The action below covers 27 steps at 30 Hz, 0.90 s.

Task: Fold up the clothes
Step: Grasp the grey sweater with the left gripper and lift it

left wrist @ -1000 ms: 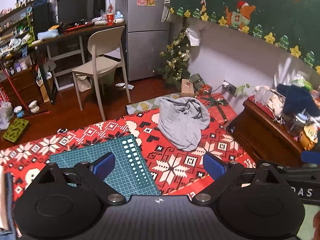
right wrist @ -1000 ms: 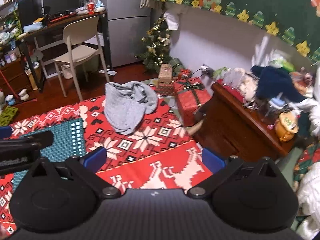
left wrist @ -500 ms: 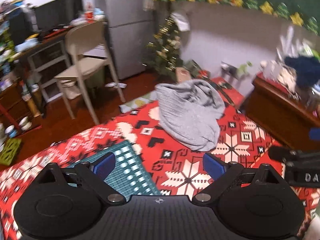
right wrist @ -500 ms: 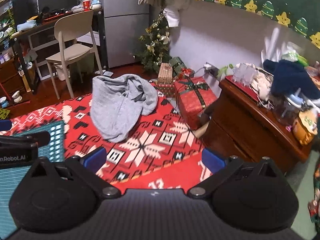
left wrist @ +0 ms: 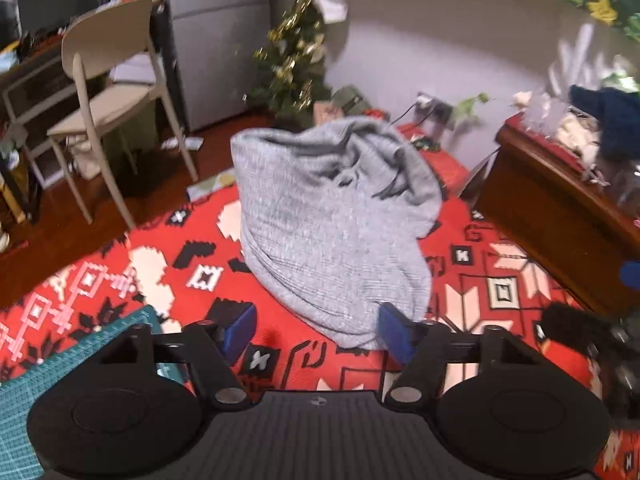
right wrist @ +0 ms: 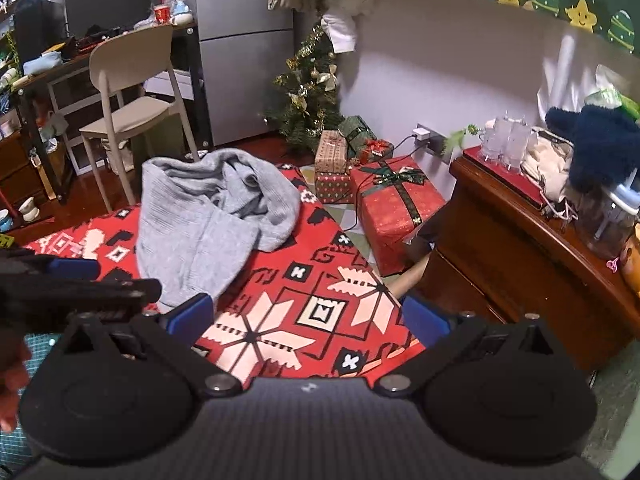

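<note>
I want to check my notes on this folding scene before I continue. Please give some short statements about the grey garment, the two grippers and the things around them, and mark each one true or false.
1. The grey garment lies crumpled on the red patterned cloth. True.
2. The left gripper is shut on the garment. False: its jaws stand open, with the garment's near edge just ahead between them.
3. The right gripper is open and holds nothing. True.
4. The garment is already folded into a neat square. False: it is a loose, wrinkled heap.
5. A beige chair stands behind the garment. True.
6. The large red gift box sits on the wooden cabinet. False: it stands on the floor beside it.
</note>
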Each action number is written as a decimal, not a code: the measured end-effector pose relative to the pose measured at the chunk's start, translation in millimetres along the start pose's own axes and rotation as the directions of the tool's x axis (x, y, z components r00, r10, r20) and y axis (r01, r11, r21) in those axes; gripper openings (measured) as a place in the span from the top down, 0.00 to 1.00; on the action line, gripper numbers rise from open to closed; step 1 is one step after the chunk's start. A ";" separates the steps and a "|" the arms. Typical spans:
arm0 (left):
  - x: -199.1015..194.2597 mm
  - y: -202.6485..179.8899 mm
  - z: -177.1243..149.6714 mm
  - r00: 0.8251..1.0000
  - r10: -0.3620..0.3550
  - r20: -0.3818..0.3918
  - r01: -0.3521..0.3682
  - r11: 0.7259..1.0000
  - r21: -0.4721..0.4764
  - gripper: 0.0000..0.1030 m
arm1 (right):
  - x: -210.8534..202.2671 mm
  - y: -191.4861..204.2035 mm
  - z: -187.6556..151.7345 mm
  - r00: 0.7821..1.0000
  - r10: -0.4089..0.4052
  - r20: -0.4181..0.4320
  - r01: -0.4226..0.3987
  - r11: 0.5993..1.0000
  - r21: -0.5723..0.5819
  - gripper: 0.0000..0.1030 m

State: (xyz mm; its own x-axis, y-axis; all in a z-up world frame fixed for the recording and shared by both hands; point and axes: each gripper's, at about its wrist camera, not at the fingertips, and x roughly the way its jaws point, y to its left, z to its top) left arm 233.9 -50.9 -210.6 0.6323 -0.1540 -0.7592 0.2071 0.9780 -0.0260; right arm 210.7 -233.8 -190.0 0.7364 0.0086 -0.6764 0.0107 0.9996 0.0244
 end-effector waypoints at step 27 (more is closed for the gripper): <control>-111.5 61.0 -47.9 1.000 -0.019 0.001 0.019 0.979 -0.202 0.91 | -45.9 27.9 -16.0 0.995 0.096 0.015 -0.096 0.995 -0.001 0.01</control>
State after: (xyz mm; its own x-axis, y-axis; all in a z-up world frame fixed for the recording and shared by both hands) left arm 140.2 32.6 -158.7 0.6288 -0.1725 -0.7582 0.0635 0.9832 -0.1711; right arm 166.4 -205.9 -170.1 0.7443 0.1040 -0.6597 -0.0602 0.9942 0.0887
